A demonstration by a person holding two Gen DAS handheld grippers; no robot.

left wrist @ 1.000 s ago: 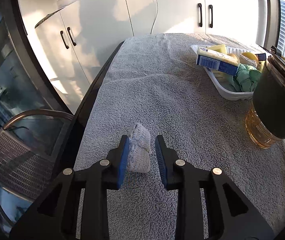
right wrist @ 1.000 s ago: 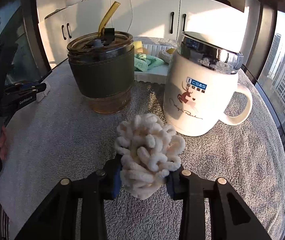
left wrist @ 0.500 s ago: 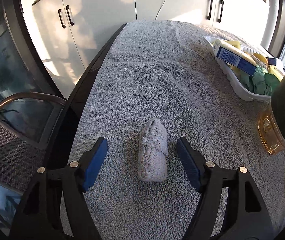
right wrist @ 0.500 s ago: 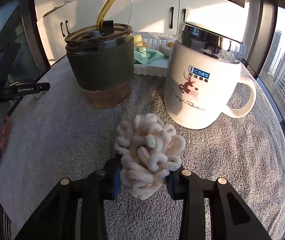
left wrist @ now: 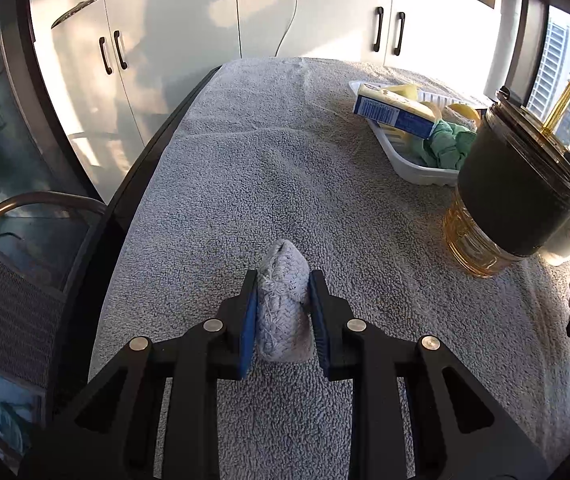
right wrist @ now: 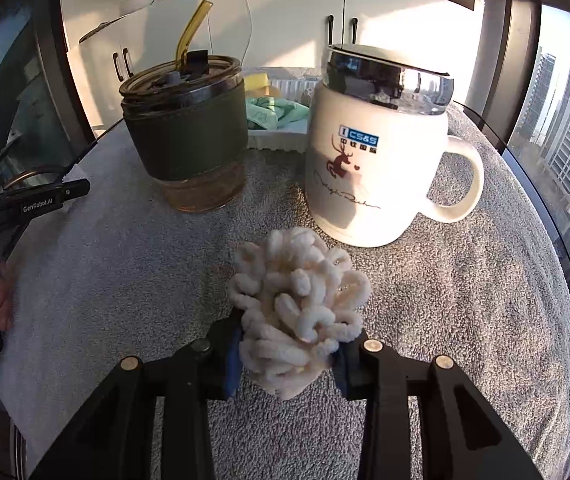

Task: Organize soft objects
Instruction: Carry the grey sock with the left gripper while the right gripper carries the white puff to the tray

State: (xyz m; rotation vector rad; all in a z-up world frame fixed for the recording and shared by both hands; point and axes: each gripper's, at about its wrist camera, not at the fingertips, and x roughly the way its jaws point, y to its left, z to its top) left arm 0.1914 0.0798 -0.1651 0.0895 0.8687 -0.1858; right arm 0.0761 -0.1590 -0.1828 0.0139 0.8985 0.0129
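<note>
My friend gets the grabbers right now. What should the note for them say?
Left gripper: jaws have just closed on the grey knitted roll, which rests on the towel-covered table.
Right gripper: shut on the cream loopy cloth, in front of the white mug.
White tray at the far side already holds a green cloth, a blue box and yellow pieces. The sleeved glass tumbler stands between the grippers and the tray.
Done: both soft things gripped.
Left: probably carry both past the cups to the tray.
</note>
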